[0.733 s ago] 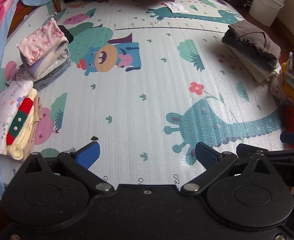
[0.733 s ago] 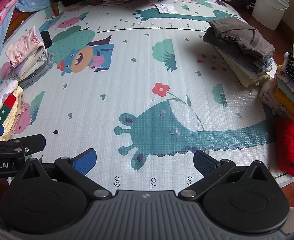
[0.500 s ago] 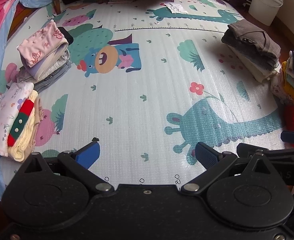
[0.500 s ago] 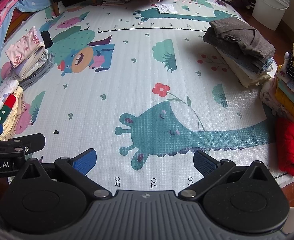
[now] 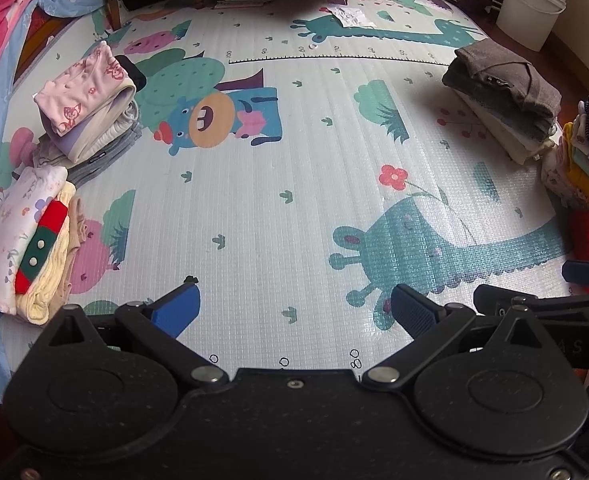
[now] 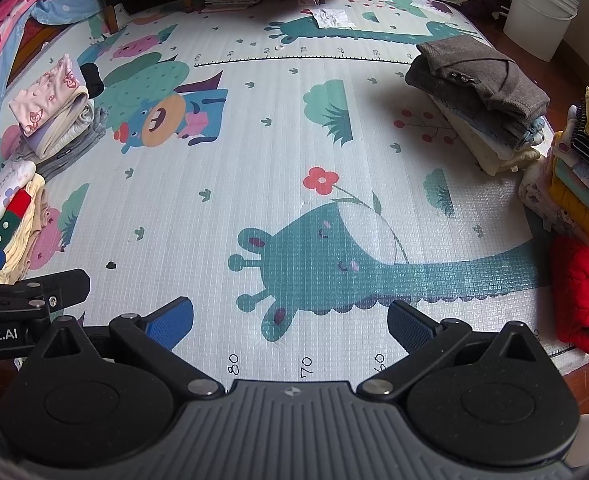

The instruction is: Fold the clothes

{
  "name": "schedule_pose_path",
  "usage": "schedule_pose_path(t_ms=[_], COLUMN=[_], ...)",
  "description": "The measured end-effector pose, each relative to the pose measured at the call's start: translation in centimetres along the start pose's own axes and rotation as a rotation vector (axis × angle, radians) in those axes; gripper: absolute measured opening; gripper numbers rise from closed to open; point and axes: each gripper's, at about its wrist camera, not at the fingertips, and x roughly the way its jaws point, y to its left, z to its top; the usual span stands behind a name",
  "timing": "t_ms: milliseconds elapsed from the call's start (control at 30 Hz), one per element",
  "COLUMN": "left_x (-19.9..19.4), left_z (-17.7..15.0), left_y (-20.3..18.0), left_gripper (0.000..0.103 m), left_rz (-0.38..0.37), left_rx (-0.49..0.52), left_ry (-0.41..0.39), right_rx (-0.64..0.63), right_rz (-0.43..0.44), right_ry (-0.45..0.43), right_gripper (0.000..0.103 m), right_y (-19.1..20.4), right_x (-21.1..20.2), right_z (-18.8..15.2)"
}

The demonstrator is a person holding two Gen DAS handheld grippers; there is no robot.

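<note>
While folded clothes flank the mat, left tongs gape empty; right tongs likewise.

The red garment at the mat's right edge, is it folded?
Cannot tell: the red garment lies bunched and lumpy, beside the neat stack.

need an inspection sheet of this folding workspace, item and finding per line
surface: cartoon play mat, middle bare of clothes
job's things: folded stacks at the mat's left edge, pink-topped stack and floral stack; grey-topped stack, striped stack and red padded garment on the right
clutter: paper on the mat's far end
grippers: left claw and right claw both open, holding nothing
cables: nothing seen
surroundings: white bucket, pink bedding
</note>
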Motion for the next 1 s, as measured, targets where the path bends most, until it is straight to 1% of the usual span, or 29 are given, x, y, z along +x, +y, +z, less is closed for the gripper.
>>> schedule_pose_path(t_ms=[1000], left_x=[0.19], left_z=[-0.01], left_y=[0.24], left_gripper=[0.103], left_rz=[0.002], left_rx=[-0.005], left_ry=[0.007], right_rx=[-0.003], right_rz=[-0.004], right_ry=[0.006], right_gripper=[0.103], right_y=[0.2], right_x=[0.19], right_z=[-0.27])
